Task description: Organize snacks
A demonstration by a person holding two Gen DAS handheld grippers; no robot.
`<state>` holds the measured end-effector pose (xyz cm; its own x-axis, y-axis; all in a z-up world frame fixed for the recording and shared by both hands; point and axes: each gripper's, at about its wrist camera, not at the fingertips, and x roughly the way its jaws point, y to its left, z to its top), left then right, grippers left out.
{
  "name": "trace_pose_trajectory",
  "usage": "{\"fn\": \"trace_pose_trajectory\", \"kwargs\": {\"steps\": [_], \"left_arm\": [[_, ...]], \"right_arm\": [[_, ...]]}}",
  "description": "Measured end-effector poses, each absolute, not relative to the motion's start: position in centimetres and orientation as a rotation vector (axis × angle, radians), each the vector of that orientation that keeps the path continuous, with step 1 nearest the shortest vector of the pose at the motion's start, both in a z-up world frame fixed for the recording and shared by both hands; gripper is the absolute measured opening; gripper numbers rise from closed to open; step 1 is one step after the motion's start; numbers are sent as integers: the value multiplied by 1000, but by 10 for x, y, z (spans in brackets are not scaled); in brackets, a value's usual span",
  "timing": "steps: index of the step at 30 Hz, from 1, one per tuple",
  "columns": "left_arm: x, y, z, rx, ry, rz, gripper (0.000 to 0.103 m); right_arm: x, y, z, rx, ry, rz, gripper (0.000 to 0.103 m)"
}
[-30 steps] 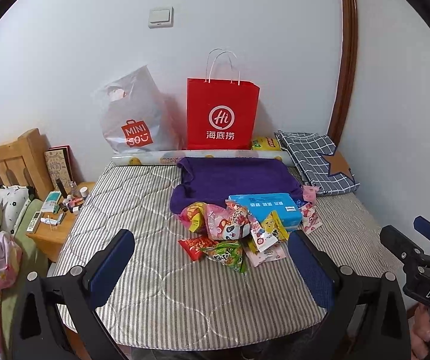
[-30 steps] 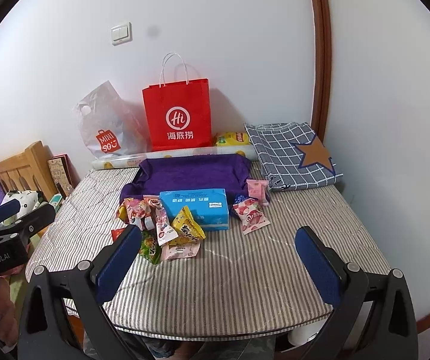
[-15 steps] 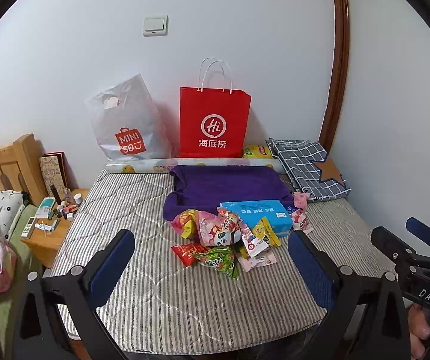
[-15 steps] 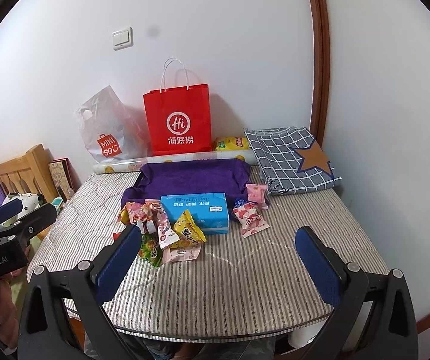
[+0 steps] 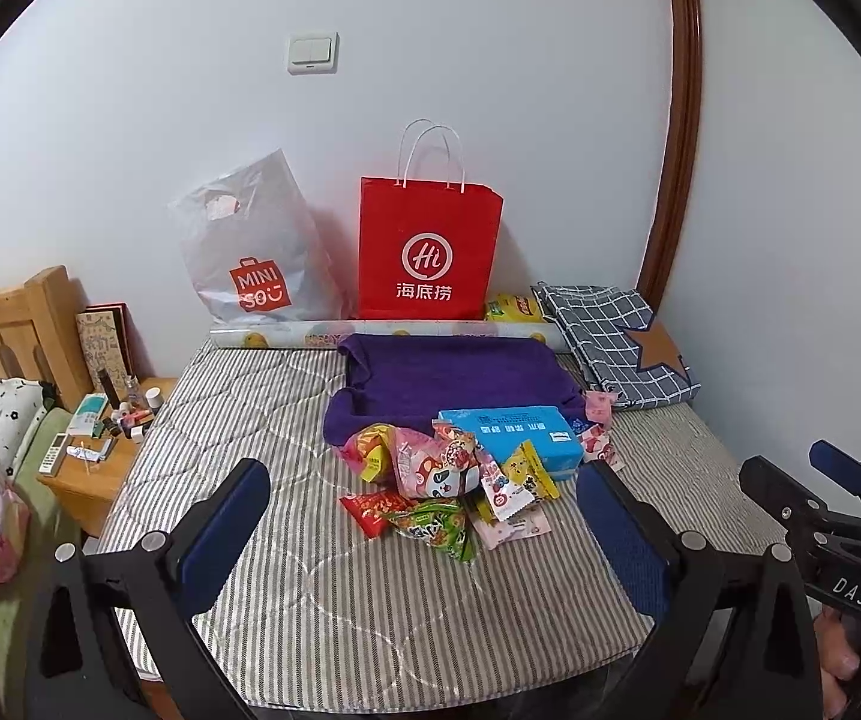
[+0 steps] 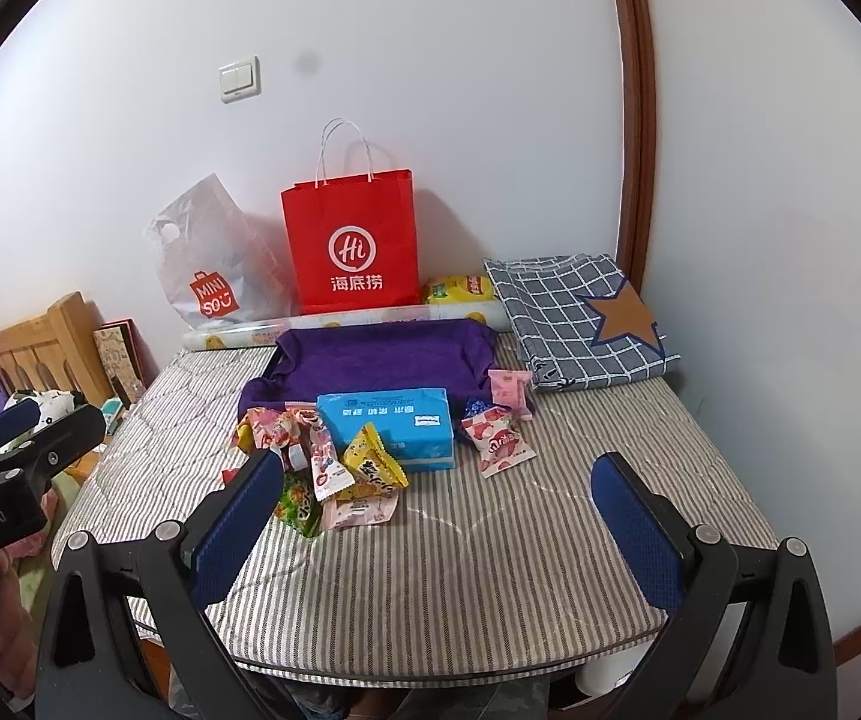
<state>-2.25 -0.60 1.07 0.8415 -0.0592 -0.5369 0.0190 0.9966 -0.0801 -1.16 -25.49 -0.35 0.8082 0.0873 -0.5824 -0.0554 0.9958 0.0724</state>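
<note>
A heap of small snack packets (image 5: 448, 486) (image 6: 334, 468) lies mid-mattress beside a blue tissue pack (image 5: 514, 435) (image 6: 391, 429). Two pink packets (image 6: 499, 438) sit to the pack's right. Behind them is a purple cloth tray (image 5: 454, 384) (image 6: 379, 357). A red paper bag (image 5: 427, 249) (image 6: 352, 246) and a white plastic bag (image 5: 253, 255) (image 6: 208, 264) lean on the wall. My left gripper (image 5: 424, 504) is open near the front edge, short of the heap, nothing between its fingers. My right gripper (image 6: 436, 492) is open too, also empty. Each gripper shows at the other view's edge.
The striped mattress (image 5: 238, 420) (image 6: 580, 480) fills the middle. A checked cushion with a star (image 5: 622, 348) (image 6: 580, 318) lies at back right, a yellow packet (image 6: 460, 288) beside the red bag. A wooden nightstand (image 5: 100, 456) with small items and a headboard (image 5: 10, 324) stand left.
Both cameras have pulled back and tilted up a little, so the snacks and bags sit lower in view. Both grippers stay open and nothing has been touched.
</note>
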Motion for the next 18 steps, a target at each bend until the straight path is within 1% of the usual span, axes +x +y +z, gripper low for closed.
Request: {"fn": "trace_pose_trajectory", "kwargs": {"steps": [18], "left_arm": [[2,1,12,-65,570,-2,103]], "right_arm": [[12,-245,-5,32,628,96,103]]}}
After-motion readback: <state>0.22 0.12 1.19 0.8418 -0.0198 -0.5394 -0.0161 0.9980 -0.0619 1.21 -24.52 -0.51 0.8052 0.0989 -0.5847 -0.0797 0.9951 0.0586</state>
